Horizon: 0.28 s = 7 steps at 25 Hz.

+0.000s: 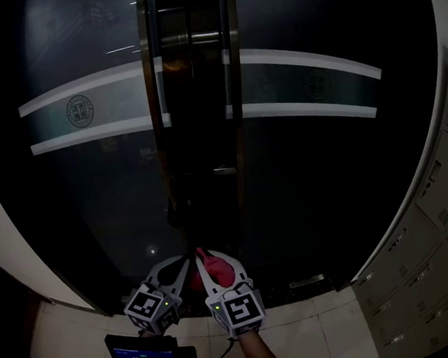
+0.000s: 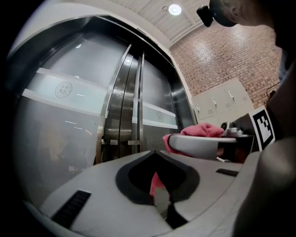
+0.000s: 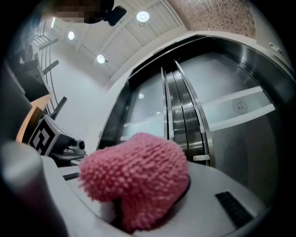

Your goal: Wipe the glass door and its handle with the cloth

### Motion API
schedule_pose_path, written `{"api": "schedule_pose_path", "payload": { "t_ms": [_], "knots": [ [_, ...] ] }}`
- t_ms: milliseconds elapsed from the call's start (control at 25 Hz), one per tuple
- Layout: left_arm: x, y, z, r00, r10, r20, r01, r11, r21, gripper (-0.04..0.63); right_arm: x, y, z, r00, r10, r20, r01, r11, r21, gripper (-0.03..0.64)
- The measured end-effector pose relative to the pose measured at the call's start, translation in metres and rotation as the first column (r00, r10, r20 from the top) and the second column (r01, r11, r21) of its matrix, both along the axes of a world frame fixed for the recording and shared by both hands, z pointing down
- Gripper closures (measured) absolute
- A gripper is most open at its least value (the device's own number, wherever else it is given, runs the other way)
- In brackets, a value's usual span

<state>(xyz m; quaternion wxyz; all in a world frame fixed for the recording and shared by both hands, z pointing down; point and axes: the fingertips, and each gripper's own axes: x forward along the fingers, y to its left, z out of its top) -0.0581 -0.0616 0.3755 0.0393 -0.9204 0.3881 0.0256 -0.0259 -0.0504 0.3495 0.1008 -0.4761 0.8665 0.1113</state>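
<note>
Left gripper (image 1: 187, 261), low before the dark glass door (image 1: 94, 200): jaws drawn together tip to tip, with a sliver of the pink cloth (image 3: 138, 180) between them in the hollow behind the tips. Just beside it, the right gripper (image 1: 216, 269) has its jaws clamped on the bulk of the shaggy cloth, which bulges out over them. The cloth sits short of the glass, below the door's tall metal handle (image 1: 153, 87), which stands upright at the centre seam.

The head view alone takes in both grippers side by side and a small lit screen (image 1: 141, 357) beneath them. The left gripper view adds a brick wall (image 2: 217, 60) and pale lockers (image 2: 217, 99) to the right of the door. The right gripper view shows ceiling lights (image 3: 142, 16) above the door frame.
</note>
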Motion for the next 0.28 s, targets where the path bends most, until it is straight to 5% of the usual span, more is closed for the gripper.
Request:
{"api": "schedule_pose_path", "payload": {
  "t_ms": [280],
  "knots": [
    [-0.0007, 0.0018, 0.0006, 1.000, 0.002, -0.005, -0.002, 1.000, -0.005, 0.583, -0.0041, 0.0039, -0.0008, 1.000, -0.008, -0.007, 0.008, 1.000, -0.030, 0.566]
  ]
}}
